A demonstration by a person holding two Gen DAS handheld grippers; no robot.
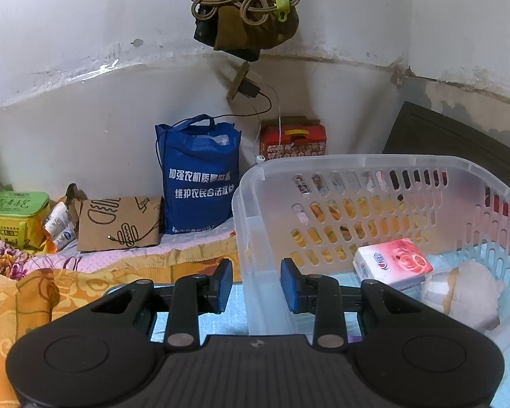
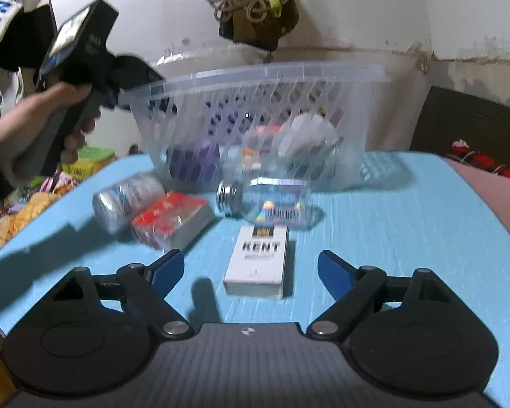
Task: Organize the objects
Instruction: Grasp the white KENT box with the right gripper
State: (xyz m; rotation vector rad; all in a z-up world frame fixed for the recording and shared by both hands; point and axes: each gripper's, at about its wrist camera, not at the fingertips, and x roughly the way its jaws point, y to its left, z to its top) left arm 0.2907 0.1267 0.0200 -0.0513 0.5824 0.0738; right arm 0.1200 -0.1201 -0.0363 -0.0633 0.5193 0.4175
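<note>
Two hand-held grippers work: the left hand-held gripper [image 1: 255, 284] clamps the clear slotted plastic basket's [image 1: 367, 165] rim; the right hand-held gripper [image 2: 250, 268] stands spread around the white Kent carton [image 2: 259, 261] on the blue worktop [image 2: 408, 224].

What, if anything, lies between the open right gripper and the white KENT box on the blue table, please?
Nothing visible does. The right gripper is open, and the KENT box lies flat on the blue table between its fingertips, with bare table either side. The red pack and glass jar lie beyond.
</note>
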